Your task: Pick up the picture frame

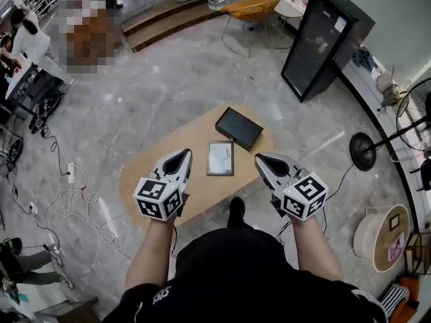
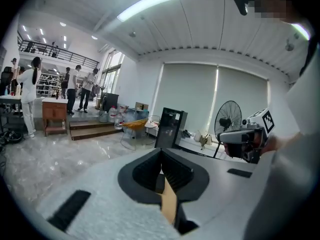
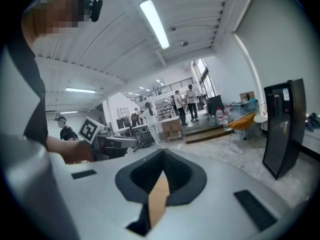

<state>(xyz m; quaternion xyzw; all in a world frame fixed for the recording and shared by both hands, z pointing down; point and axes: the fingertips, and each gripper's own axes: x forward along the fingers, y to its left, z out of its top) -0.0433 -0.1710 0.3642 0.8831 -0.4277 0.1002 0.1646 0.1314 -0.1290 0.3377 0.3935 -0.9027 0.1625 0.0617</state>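
Looking down in the head view, the picture frame [image 1: 220, 157] lies flat on a low wooden tabletop [image 1: 145, 180], untouched. A flat black box [image 1: 238, 128] sits just beyond the frame, near its far right corner. The left hand-held gripper [image 1: 180, 157] hovers just left of the frame and the right hand-held gripper [image 1: 264, 160] just right of it, so the frame lies between them. Both are apart from it. A tall black cabinet [image 1: 323, 42] stands well beyond the frame to the right, and the round base of a standing fan [image 1: 363, 150] is further right.

The left gripper view shows that hand-held gripper's jaws pressed together with nothing between them. The frame is out of sight.

The right gripper view shows the same for the right one: jaws closed and empty, with no frame in sight.
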